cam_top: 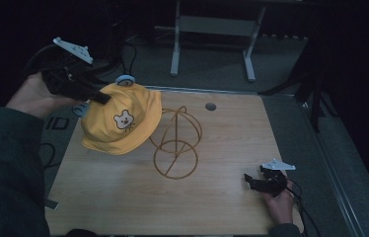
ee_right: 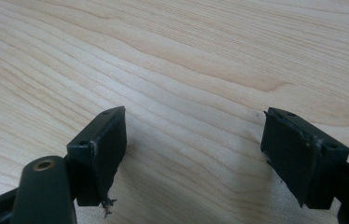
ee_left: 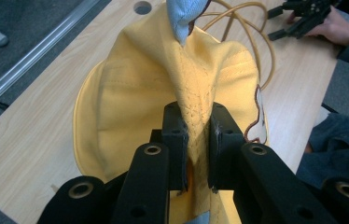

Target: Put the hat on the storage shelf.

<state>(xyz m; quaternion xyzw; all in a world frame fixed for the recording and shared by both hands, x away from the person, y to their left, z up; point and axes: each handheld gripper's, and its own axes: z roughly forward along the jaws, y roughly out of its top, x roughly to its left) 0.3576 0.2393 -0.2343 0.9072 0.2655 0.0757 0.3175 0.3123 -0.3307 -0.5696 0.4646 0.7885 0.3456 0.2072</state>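
- Hat (cam_top: 121,121), yellow with a bear patch and blue ears, hangs above the counter (cam_top: 222,197) beside a wire stand (cam_top: 176,143).
- Left gripper (ee_left: 196,140) jaws pinch its fabric.
- Right gripper (ee_right: 193,149) jaws gape wide, low over the counter.

both grippers are black with brass-ringed screw holes; the left gripper (cam_top: 104,98) and right gripper (cam_top: 247,180) carry pale three-cornered plates; sleeves (cam_top: 5,163) dark green-grey.
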